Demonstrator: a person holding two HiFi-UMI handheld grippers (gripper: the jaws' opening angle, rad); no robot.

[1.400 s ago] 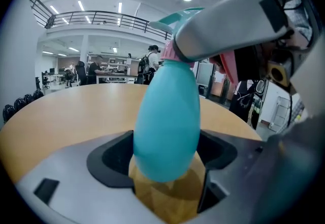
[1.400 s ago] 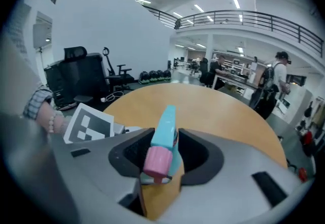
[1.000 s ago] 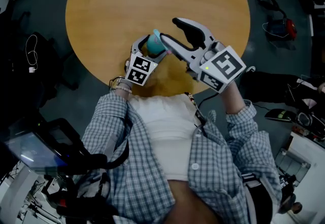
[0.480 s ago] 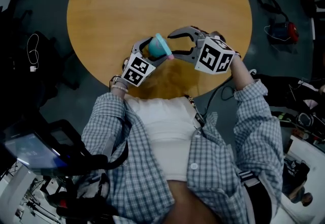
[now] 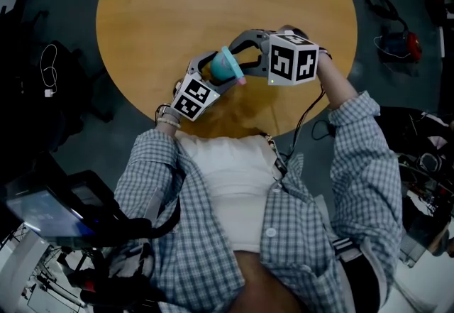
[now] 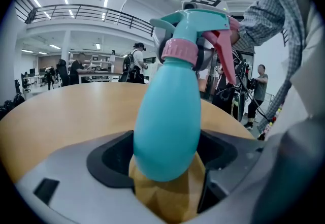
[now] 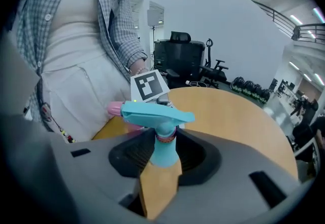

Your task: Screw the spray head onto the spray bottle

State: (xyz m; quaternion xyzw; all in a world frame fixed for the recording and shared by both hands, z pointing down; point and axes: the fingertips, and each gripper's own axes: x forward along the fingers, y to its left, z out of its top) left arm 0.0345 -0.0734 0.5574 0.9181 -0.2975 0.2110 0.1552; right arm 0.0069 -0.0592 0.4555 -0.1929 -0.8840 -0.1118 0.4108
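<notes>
The left hand-held gripper (image 5: 213, 72) hides most of the spray bottle (image 5: 228, 63) in the head view.

The right gripper (image 7: 164, 157) is closing its fingers (image 7: 133, 153) on the neck of the teal spray bottle (image 7: 163, 159), which is standing between them with a gap showing on each side. The spray head (image 7: 155, 114) is sitting above the fingers on its pink collar (image 7: 165, 137). Beyond the fingers, a marker cube (image 7: 149, 86) is showing behind the head, and the wooden surface (image 7: 228, 116) is stretching away.
</notes>
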